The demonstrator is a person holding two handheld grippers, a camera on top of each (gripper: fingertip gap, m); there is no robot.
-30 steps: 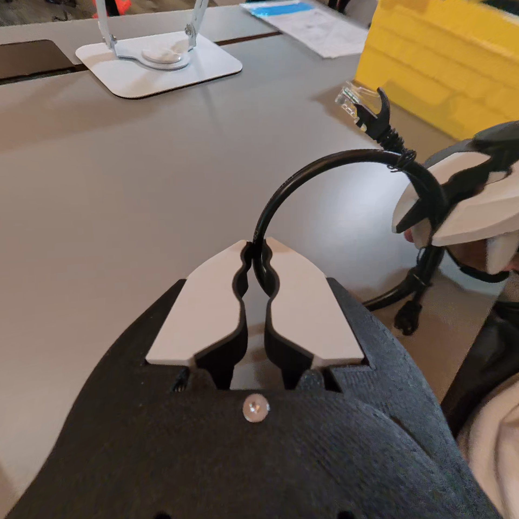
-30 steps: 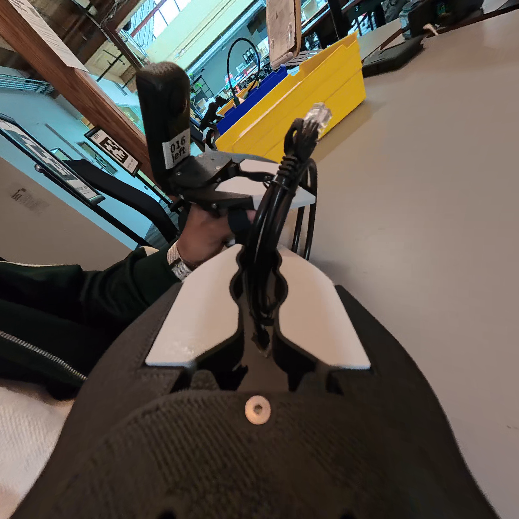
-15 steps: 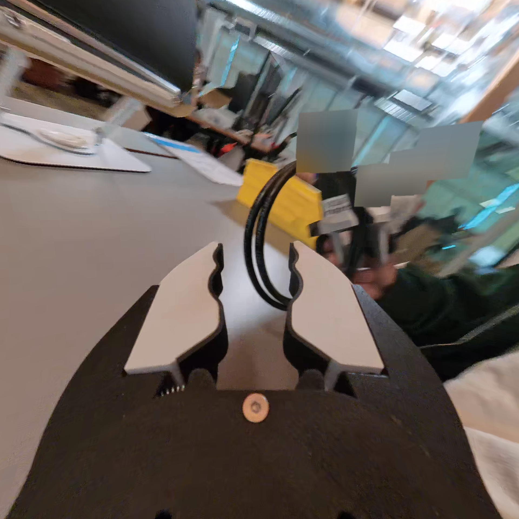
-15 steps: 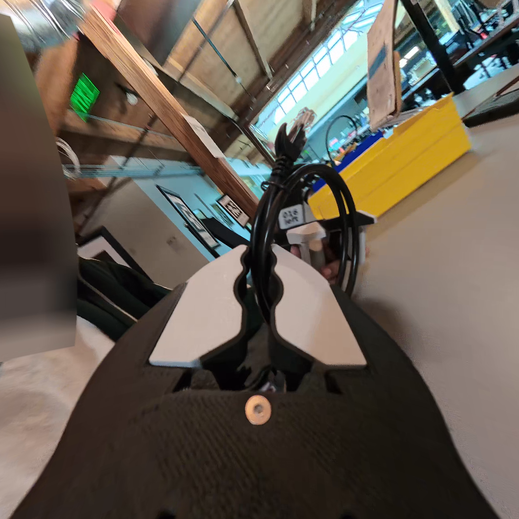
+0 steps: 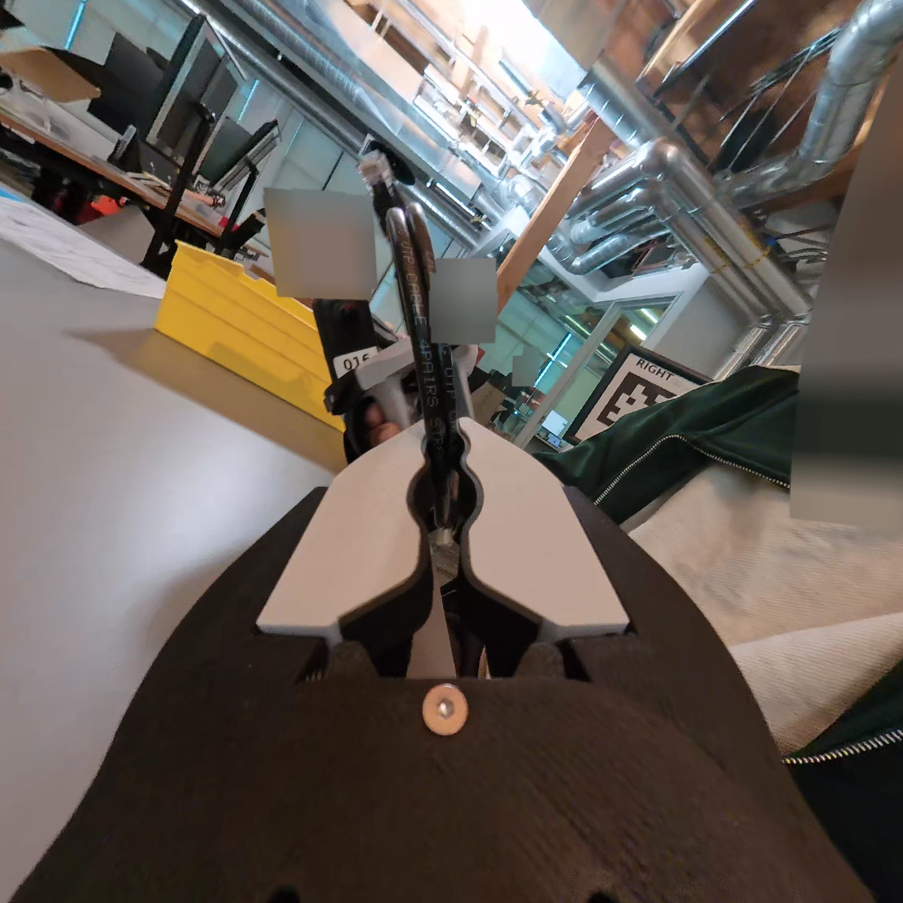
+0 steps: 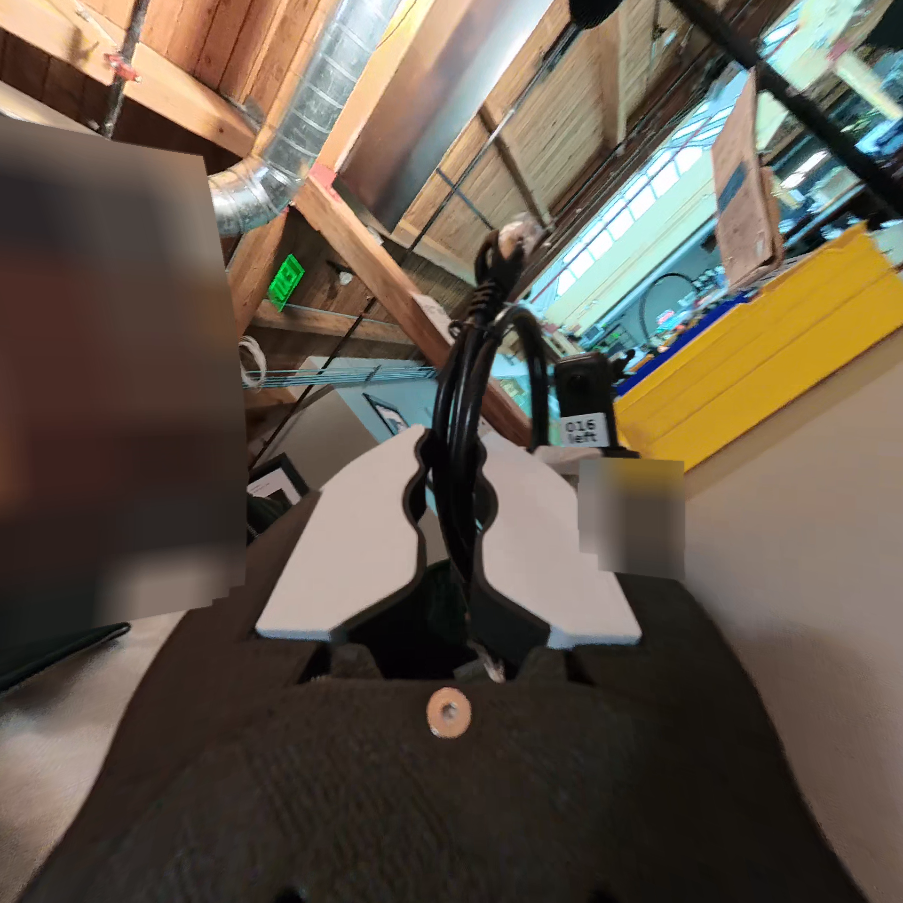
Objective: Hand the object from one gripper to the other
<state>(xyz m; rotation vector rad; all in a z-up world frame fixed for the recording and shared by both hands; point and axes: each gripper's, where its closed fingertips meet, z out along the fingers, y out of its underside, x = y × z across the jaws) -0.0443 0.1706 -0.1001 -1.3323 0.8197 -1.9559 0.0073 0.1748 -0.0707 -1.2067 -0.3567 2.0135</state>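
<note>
A coiled black network cable point(image 5: 420, 342) with a clear plug point(image 5: 374, 168) at its top stands up between my two grippers. My left gripper point(image 5: 442, 440) is shut on two strands of its loop. My right gripper point(image 6: 452, 440) is shut on the bundled strands of the cable point(image 6: 459, 391), whose plug end point(image 6: 508, 244) points up. The right gripper shows just behind the cable in the left wrist view point(image 5: 386, 386). The left gripper shows behind the loop in the right wrist view point(image 6: 581, 391). Both are held above the table and tilted upward.
A grey table point(image 5: 122, 464) lies below, also in the right wrist view point(image 6: 782, 537). A yellow bin point(image 5: 234, 312) stands at its far side, also in the right wrist view point(image 6: 757, 371). Papers point(image 5: 49, 239) lie far left. A person's dark green sleeve point(image 5: 684, 430) is at the right. Some 7 centimeters of space lies between my two pairs of fingers.
My left gripper held the cable, opened half a second ago, and is shut again on the loop. Both grippers tilted upward and came closer together; the right kept its hold.
</note>
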